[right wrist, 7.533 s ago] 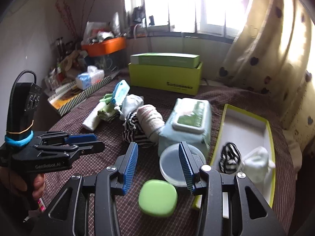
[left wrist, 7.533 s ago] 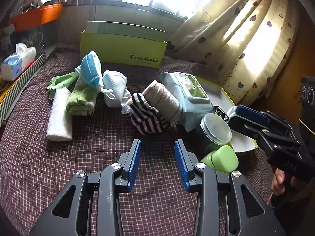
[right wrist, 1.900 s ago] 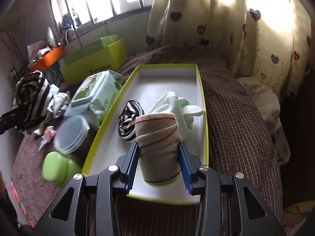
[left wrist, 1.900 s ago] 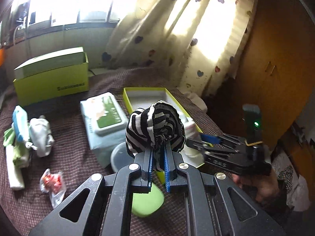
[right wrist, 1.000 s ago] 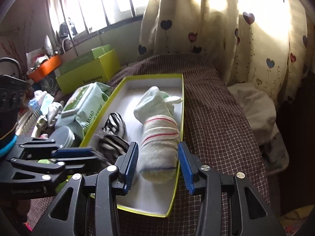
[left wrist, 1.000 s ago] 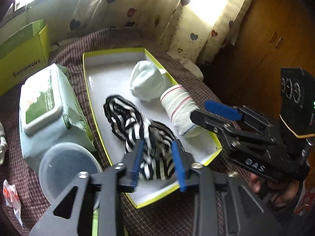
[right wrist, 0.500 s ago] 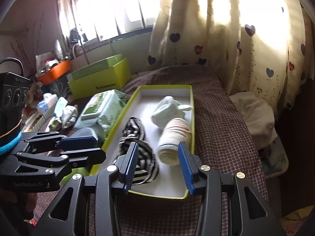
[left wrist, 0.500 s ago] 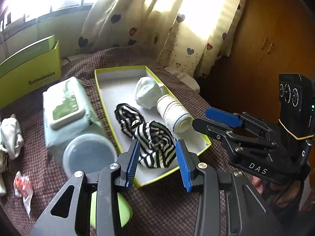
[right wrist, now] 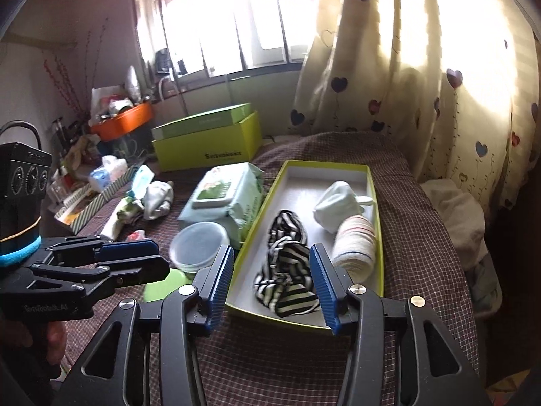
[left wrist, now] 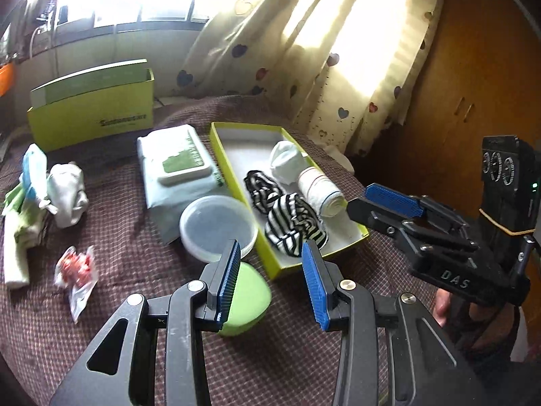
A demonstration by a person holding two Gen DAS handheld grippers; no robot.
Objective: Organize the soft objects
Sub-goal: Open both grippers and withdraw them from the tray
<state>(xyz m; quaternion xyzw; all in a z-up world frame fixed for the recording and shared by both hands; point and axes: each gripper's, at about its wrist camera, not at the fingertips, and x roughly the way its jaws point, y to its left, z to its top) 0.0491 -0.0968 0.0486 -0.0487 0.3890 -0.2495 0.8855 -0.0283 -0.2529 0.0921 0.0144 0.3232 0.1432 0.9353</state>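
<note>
A yellow-green tray (left wrist: 243,145) with a white floor lies on the checked bedspread. In it rest two striped black-and-white cloths (left wrist: 294,226) (left wrist: 262,186), a white bundle (left wrist: 285,162) and a rolled beige towel (left wrist: 319,193). My left gripper (left wrist: 270,247) hovers open in front of the tray's near end, holding nothing. My right gripper (right wrist: 271,248) also hangs before the tray (right wrist: 304,182); its jaws are opening, with nothing between them. The nearer striped cloth (right wrist: 284,280) and the roll (right wrist: 355,242) lie beyond its tips. A white cloth (left wrist: 69,193), a blue pack (left wrist: 33,165) and green cloths (left wrist: 20,216) sit far left.
Left of the tray are a wet-wipes pack (left wrist: 175,172), a clear lidded tub (left wrist: 216,228) and a green case (left wrist: 247,297). A red packet (left wrist: 76,267) lies nearer left. A yellow-green box (left wrist: 91,115) stands at the back. Curtains and a wooden cupboard (left wrist: 473,84) lie right.
Both grippers have pulled back and up from the tray, leaving the striped cloth and the rolled towel lying in it. The right jaws stand a little wider.
</note>
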